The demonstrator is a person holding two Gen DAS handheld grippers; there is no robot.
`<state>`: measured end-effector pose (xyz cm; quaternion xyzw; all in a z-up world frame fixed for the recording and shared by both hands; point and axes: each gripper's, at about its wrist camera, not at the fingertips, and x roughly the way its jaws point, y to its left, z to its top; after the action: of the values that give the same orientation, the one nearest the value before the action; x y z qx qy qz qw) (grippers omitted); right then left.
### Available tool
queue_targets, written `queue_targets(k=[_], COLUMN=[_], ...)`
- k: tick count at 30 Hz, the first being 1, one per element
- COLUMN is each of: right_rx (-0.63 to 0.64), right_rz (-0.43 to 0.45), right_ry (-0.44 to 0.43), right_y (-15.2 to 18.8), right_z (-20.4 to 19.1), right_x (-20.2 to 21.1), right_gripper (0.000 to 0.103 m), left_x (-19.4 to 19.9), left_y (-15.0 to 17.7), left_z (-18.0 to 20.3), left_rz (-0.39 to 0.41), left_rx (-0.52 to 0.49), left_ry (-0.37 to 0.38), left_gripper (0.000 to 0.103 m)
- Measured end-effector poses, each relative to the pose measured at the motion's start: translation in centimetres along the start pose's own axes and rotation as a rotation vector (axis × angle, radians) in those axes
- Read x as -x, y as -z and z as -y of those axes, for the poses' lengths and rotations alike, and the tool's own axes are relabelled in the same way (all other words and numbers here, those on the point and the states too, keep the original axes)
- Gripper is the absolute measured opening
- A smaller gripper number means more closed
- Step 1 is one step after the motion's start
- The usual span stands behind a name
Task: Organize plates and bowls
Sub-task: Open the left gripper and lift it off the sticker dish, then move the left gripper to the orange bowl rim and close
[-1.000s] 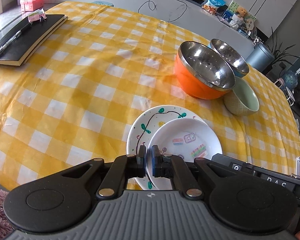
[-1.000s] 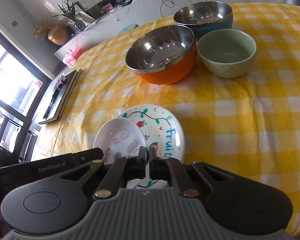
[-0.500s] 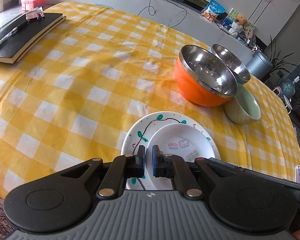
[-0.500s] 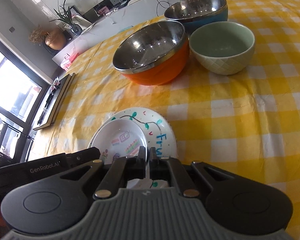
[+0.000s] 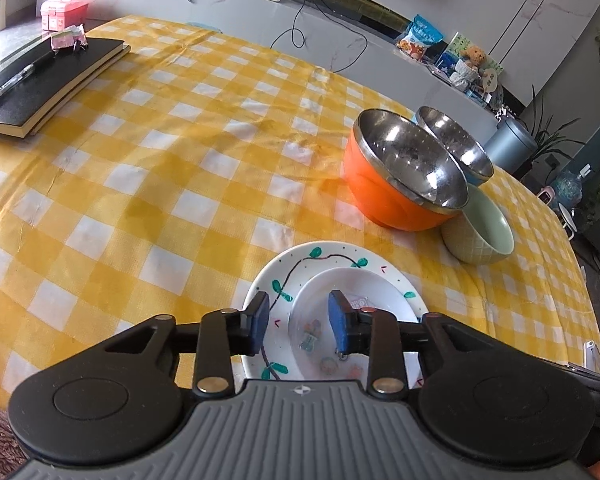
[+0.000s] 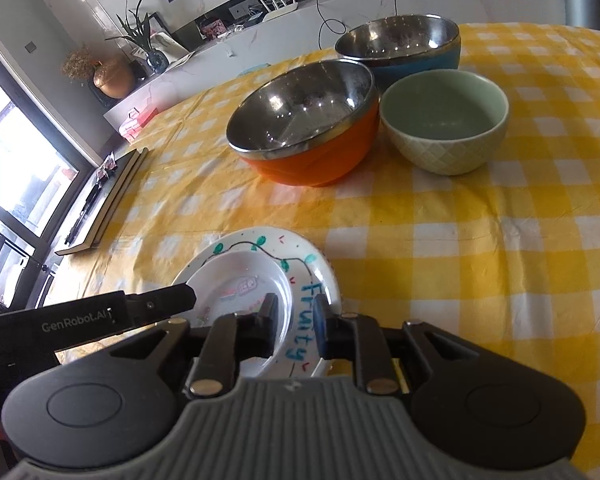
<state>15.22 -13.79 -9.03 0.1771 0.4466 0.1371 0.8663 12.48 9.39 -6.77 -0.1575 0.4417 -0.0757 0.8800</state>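
A: Where's the small plate (image 5: 342, 322) sitting? Both tongs look spread, nothing gripped.

B: It's stacked on the big plate (image 6: 300, 258) on the table (image 5: 172, 168), straddled by the left tongs (image 5: 299, 324). The big rim is flanked by the right tongs (image 6: 296, 326). White, doodled, "fruity" lettered.

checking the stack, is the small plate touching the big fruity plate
Touching: the right wrist view shows the small plate resting inside the big plate, no gap.
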Motion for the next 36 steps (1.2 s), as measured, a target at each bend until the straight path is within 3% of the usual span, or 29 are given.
queue_targets(k=[11,21,28,36], right_rx=[-0.01,-0.011,-0.032,-0.136], right_rz=[0.119,0.164,0.182,0.15], right_ry=[0.049,0.06,0.074,0.101], right_y=[-0.5,-2.7,-5.5,-8.1], right_z=[0.0,-0.9,-0.7,0.9], right_x=[2.9,4.8,4.7,2.3], right_gripper=[0.033,0.047,0.05,0.05], left_x=[2.6,4.3,3.3,0.2], left_y=[-0.5,-3.3,-6.4,-9.0], left_z=[1.0,4.6,6.3,5.9], left_rz=[0.102,0.116,0.157,0.127], left_rx=[0.011,-0.057,-0.13,-0.092], left_ry=[0.007,0.017,0.014,-0.003], left_gripper=[0.044,0.048,0.053,0.061])
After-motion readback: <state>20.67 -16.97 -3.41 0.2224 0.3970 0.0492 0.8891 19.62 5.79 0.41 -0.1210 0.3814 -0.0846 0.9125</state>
